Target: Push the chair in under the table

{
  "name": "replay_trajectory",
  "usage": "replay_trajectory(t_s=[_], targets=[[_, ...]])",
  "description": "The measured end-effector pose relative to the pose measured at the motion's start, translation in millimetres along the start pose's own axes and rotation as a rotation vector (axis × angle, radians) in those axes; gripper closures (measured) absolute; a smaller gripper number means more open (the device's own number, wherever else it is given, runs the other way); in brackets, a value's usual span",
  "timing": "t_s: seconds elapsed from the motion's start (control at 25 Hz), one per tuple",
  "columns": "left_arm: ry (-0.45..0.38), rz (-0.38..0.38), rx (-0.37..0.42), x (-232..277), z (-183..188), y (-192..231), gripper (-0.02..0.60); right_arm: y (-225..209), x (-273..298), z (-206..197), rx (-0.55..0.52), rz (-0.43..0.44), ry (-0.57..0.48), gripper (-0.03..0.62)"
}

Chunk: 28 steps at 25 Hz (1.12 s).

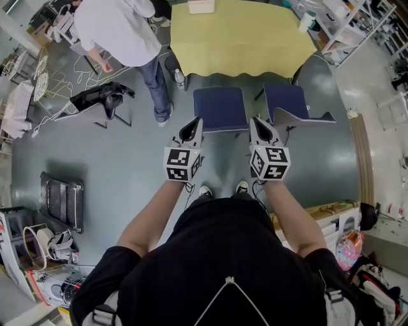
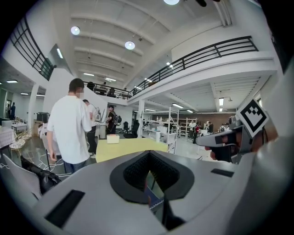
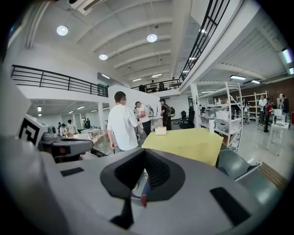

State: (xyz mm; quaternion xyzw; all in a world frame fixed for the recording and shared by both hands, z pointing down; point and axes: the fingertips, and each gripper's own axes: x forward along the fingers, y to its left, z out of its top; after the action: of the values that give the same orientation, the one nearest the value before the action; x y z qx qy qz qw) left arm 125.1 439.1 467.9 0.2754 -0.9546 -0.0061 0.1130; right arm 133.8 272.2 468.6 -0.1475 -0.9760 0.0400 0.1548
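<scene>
table (image 1: 242, 44): yellow cloth | chair (image 1: 220, 108): blue seat, just outside table's near edge | left gripper (image 1: 196, 125): jaws pressed together, holding nothing, at chair's near left corner | right gripper (image 1: 256, 124): same, near right corner | box (image 1: 201, 6): white, on table, contents unseen

The chair (image 1: 220, 109), with a navy blue seat, stands upright at the centre of the head view, its seat fully clear of the table. The table (image 1: 242, 38), yellow on top, fills the upper centre just above it.
</scene>
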Motion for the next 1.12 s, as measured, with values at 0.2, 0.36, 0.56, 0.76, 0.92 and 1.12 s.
replay_trajectory(t_s=[0.2, 0.36, 0.56, 0.76, 0.92, 1.12], targets=[[0.020, -0.015, -0.015, -1.2, -11.8, 7.5, 0.572, 4.8, -1.9, -11.7, 0.001, -0.029, 0.021, 0.580], [0.028, -0.025, -0.022, 5.8, -16.7, 11.2, 0.572, 1.0, 0.4, -19.1, 0.001, -0.046, 0.037, 0.580], [0.030, -0.034, -0.023, 25.0, -14.8, 15.7, 0.572, -10.6, 14.1, -16.6, 0.001, -0.057, 0.043, 0.580], [0.033, -0.021, -0.012, 53.8, -7.5, 19.8, 0.572, -31.8, 38.8, -8.7, 0.003, -0.041, 0.041, 0.580], [0.044, 0.006, -0.009, 78.7, -5.9, 23.1, 0.572, -50.4, 62.9, -1.3, 0.001, -0.013, 0.039, 0.580], [0.058, 0.036, -0.001, 111.3, -1.3, 21.6, 0.572, -75.8, 93.5, 13.0, 0.001, 0.034, 0.032, 0.580]])
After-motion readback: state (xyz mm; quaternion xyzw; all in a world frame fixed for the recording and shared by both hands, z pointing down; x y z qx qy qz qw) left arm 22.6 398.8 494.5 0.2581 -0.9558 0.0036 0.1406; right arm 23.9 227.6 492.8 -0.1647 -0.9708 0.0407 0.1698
